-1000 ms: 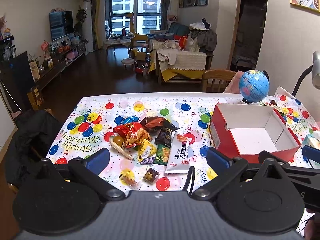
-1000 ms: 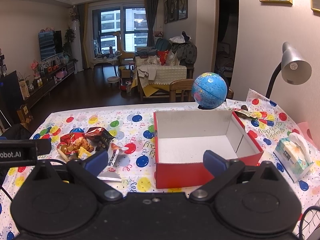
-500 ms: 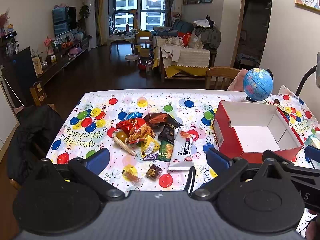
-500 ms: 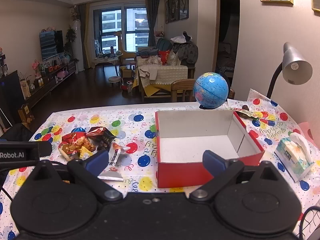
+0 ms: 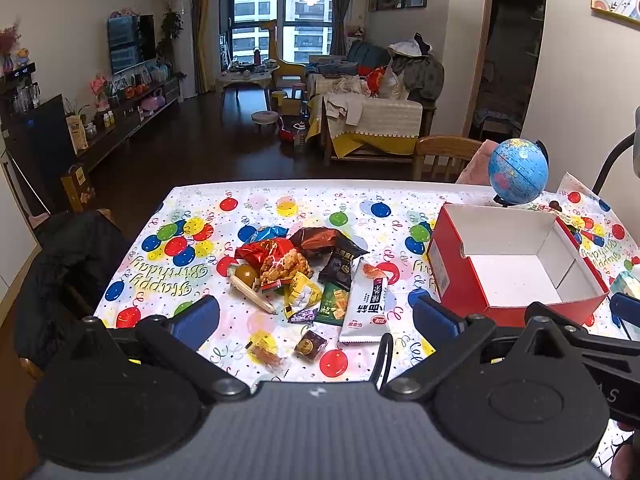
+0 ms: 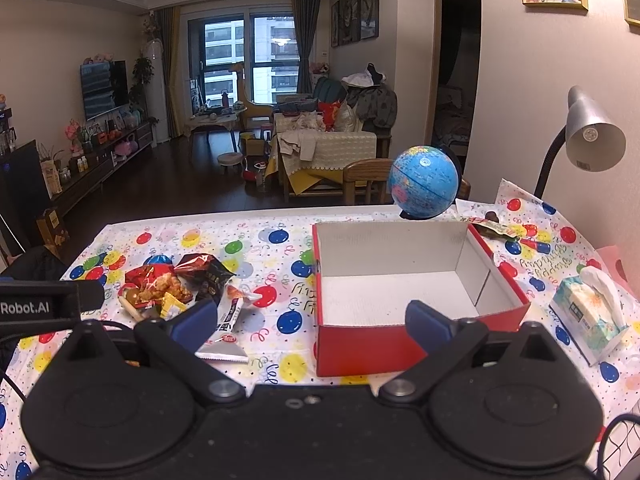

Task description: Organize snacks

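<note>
On the balloon-print tablecloth (image 5: 192, 240) a pile of snacks (image 5: 308, 276) lies left of the red box (image 5: 516, 268), its white inside bare. Behind the box stands a globe (image 6: 424, 186); a tissue pack (image 6: 592, 314) and lamp (image 6: 592, 138) sit to its right. Left gripper (image 5: 316, 316) and right gripper (image 6: 312, 320) hover spread wide, holding nothing.

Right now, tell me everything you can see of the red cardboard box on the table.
The red cardboard box is a shallow open-topped rectangle, red outside and plain white inside, with no lid in view. Folded flaps line its inner end walls. It is empty: only the bare white floor shows. It sits flat and upright on the balloon-print tablecloth, right of the pile of snack packets and apart from it. The blue globe stands just behind it, and the tissue pack lies to its right. Nothing touches it but the cloth.
</note>
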`<state>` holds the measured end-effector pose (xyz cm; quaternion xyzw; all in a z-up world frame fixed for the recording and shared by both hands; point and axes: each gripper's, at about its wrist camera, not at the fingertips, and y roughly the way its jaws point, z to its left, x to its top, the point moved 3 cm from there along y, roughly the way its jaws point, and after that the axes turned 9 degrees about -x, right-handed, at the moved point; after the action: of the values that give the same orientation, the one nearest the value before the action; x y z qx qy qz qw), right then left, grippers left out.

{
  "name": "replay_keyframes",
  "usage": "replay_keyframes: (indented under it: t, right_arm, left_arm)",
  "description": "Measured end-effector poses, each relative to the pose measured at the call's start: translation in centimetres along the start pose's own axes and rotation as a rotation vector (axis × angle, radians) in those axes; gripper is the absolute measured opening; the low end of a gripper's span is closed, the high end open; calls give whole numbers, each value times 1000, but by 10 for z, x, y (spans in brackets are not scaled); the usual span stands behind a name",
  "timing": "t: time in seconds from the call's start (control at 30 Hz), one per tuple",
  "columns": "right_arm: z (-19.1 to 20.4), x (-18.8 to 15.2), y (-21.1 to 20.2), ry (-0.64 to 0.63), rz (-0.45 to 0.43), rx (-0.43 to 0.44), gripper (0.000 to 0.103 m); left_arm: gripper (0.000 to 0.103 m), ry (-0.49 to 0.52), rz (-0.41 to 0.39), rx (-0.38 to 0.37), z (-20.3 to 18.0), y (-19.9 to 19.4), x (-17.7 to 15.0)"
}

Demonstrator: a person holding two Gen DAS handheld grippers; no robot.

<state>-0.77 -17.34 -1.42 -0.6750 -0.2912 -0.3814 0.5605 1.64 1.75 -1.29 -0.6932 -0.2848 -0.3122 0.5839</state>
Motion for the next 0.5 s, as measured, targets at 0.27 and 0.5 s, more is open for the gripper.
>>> replay_keyframes:
  t: [0.27,0.5]
  right_arm:
    - [1,0,0,-1,1,0,100]
    - [4,-1,-1,-6,2,3,100]
  left_arm:
    - [103,0,0,1,1,0,0]
    - [103,-2,0,2,1,0,-1]
